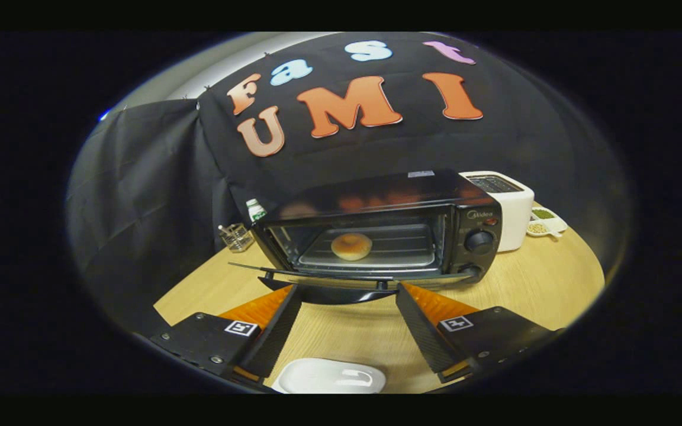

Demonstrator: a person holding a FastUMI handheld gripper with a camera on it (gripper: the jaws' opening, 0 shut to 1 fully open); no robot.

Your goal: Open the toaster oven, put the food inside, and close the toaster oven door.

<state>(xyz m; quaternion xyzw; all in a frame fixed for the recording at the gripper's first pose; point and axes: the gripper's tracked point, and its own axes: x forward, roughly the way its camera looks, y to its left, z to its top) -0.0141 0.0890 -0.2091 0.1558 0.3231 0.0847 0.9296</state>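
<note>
Gripper (347, 302) was spread wide, holding nothing, tips at the front lip of the dropped oven door (341, 279). Bun (351, 246) sat mid-tray inside the toaster oven (376, 231), near the table's (530, 284) back edge. Door looked stiff, glossy, probably slippery; best pushed up under that lip.

Black toaster oven (376, 231), golden-brown bun (351, 246), white toaster (510, 207), light wood-grain table (530, 284)

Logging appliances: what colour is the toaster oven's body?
Black, clearest in the gripper view.

The toaster oven (376, 234) bears a brand name above its knobs, seemingly "Midea".
</note>
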